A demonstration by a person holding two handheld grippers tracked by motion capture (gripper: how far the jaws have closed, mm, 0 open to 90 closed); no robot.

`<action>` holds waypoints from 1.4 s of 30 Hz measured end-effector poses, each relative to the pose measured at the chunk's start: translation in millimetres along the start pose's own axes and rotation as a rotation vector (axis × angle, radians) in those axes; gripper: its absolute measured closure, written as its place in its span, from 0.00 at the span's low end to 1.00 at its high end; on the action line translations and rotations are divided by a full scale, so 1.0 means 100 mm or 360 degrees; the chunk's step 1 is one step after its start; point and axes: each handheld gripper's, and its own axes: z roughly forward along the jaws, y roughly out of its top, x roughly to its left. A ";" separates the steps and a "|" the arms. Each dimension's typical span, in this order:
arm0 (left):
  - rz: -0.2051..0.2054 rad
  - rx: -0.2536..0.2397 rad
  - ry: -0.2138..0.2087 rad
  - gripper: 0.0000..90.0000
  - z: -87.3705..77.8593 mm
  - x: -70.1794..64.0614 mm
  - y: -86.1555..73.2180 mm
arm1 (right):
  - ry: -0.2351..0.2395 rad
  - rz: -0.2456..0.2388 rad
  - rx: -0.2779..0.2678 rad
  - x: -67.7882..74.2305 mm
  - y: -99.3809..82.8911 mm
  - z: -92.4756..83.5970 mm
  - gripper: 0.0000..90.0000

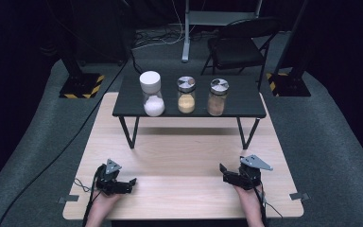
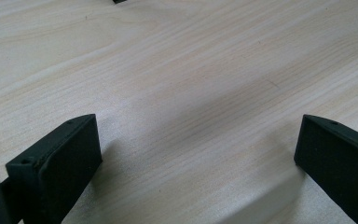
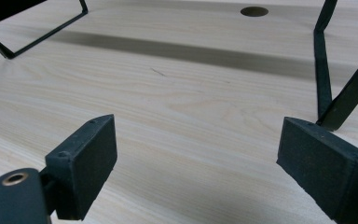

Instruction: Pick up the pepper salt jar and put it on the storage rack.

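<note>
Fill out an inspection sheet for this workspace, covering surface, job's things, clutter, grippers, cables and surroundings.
Surface: light wooden table, bare in front of both grippers; a low black shelf stands on its far half.
Job's things: three jars in a row on the shelf: white-lidded jar of white powder, middle jar of yellow powder, right jar of brown powder.
Clutter: nothing seen.
Grippers: left gripper open, empty, low over the table; right gripper open, empty.
Cables: one trails from each gripper; more run across the floor.
Surroundings: grey carpet, black folding chair, dark backdrop.
</note>
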 end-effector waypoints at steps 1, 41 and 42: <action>-0.0004 -0.0003 0.0000 0.00 0.00 0.00 0.00 | -0.0005 0.0006 0.0011 -0.01 -0.02 0.01 0.12; 0.0000 0.0000 0.0000 0.00 0.00 0.00 0.00 | -0.0090 -0.0157 0.0391 0.00 -0.29 0.26 0.12; -0.0001 0.0000 0.0000 0.00 0.00 0.00 0.00 | -0.0087 -0.0154 0.0393 0.00 -0.29 0.26 0.12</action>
